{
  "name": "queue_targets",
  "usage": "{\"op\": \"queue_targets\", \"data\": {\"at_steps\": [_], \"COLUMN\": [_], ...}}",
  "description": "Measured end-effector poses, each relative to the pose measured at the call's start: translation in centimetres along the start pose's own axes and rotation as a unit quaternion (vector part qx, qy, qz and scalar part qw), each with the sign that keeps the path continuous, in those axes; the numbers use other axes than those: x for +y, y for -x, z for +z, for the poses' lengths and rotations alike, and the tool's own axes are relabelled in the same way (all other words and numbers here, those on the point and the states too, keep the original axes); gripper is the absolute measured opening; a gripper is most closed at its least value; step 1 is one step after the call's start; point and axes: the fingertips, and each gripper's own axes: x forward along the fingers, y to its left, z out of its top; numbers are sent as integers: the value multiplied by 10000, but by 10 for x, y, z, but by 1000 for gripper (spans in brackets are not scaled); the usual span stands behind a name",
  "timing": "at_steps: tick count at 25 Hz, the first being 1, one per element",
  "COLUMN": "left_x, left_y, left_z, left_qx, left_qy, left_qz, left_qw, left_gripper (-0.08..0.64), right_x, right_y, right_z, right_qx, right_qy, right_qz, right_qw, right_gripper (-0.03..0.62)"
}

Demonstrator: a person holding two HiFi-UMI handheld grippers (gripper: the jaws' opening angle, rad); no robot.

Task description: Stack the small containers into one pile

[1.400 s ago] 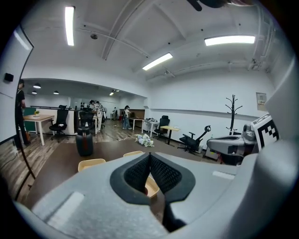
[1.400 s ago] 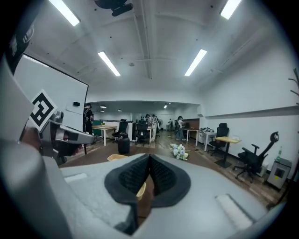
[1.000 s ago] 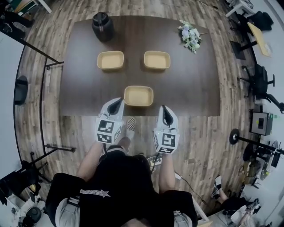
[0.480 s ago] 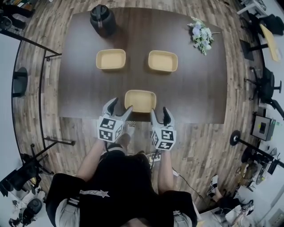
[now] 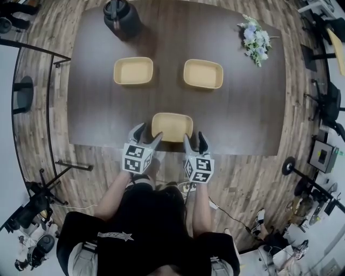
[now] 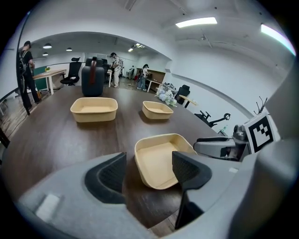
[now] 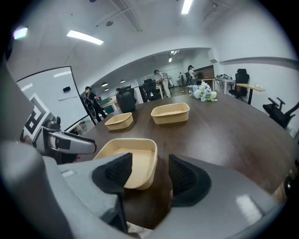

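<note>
Three shallow tan containers lie apart on the dark table (image 5: 242,108): one near the front edge (image 5: 172,126), one at the far left (image 5: 133,70), one at the far right (image 5: 203,74). My left gripper (image 5: 149,133) hangs over the front edge by the near container's left corner. Its jaws are opening and its pads touch nothing. In the left gripper view the near container (image 6: 161,158) lies just beyond that gripper (image 6: 148,162). My right gripper (image 5: 194,137) stands open by the container's right corner, which shows ahead of its fingers (image 7: 128,161).
A black jug (image 5: 119,16) stands at the table's far left corner and a bunch of flowers (image 5: 256,40) at the far right. A black metal rack (image 5: 51,81) stands left of the table. Office chairs (image 5: 329,102) are on the right.
Both grippers went from shut to open. They moved forward from below the table's front edge up to the near container's two front corners.
</note>
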Motion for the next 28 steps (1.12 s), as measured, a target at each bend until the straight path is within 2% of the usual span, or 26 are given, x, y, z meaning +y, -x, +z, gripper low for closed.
{"op": "queue_targets", "data": {"at_steps": [7,9,12,15,20,28], "left_x": [7,7,9,10,10,-16], "left_y": [-24,-27,-27,-27,-24,-8], "left_z": [-25,-30,-31,-27,-11,26], "left_qx": [300,356,373,329,184,-249], "left_qy": [126,107,66,56,52,-200], "left_qz": [-28,-13,102,210,273,130], "left_qw": [9995,9993,9992,9992,9994,9994], "left_gripper": [265,209,89,71,61,61], "right_x": [-8,-9,-6,-5,-5,-16], "right_y": [-24,-27,-28,-29,-24,6], "right_z": [-21,-25,-26,-22,-10,33], "right_qx": [324,402,474,509,411,-129], "right_qy": [21,44,179,346,413,447], "right_qz": [61,51,9,-39,-36,-326], "right_qw": [9995,9992,9987,9981,9983,9984], "right_gripper": [241,215,128,81,75,51]}}
